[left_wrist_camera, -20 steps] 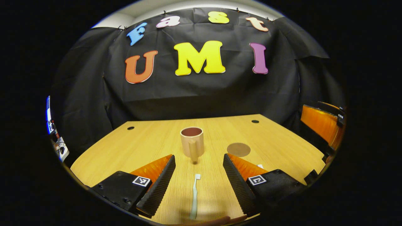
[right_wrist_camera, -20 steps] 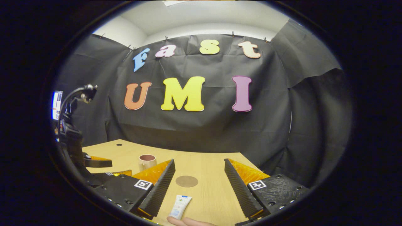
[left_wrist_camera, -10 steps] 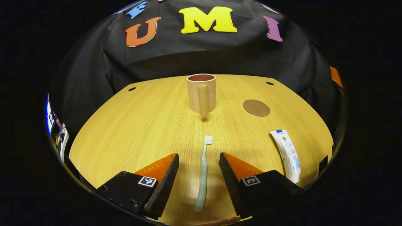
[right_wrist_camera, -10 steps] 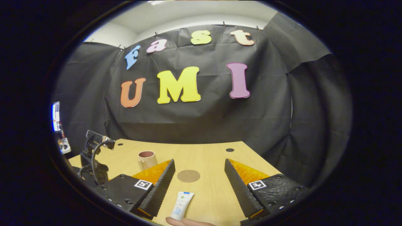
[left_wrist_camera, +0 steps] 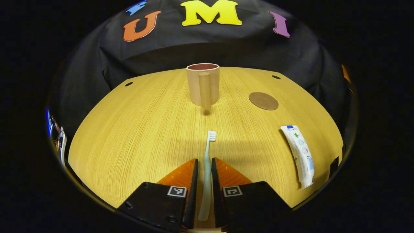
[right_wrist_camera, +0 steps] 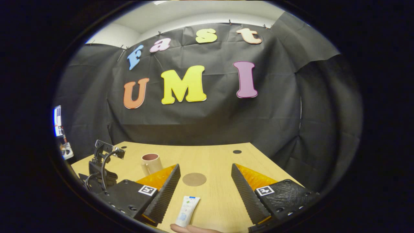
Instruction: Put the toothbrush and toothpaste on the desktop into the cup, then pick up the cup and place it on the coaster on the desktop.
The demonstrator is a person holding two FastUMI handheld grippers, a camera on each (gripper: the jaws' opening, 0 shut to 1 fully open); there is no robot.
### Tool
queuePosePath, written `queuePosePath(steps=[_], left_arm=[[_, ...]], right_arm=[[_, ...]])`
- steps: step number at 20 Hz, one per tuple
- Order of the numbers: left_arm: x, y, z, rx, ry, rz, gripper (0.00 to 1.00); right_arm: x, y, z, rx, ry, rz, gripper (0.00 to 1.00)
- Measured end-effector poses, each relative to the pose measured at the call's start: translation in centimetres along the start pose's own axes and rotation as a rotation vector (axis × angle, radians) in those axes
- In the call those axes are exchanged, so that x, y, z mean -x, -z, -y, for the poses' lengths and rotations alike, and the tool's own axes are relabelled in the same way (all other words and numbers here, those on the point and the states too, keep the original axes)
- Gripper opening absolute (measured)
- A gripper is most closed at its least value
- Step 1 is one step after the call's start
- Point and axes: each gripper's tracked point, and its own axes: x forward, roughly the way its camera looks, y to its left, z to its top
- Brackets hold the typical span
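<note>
Looks like a recording booth in a lab rather than a home: draped black cloth wall clipped up beneath a white ceiling, bare light-wood desktop with cable holes, cabled camera rig at its edge.

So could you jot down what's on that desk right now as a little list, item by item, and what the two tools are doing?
cup: upright, empty, handle facing the left gripper view
coaster: bare, right of the cup
toothbrush: flat on the desk, bristles toward the cup
toothpaste: flat on the desk, not held
left tool: closed around the toothbrush handle
right tool: open, above the toothpaste
desk: light wood
</note>
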Motion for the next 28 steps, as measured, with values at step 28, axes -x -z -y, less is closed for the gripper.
queuePosePath(steps=[28], left_arm=[[11.4, -10.8, -2.4, 0.064, -0.087, 0.553, 0.07]], right_arm=[[-1.9, 16.3, -4.1, 0.062, -0.008, -0.543, 0.93]])
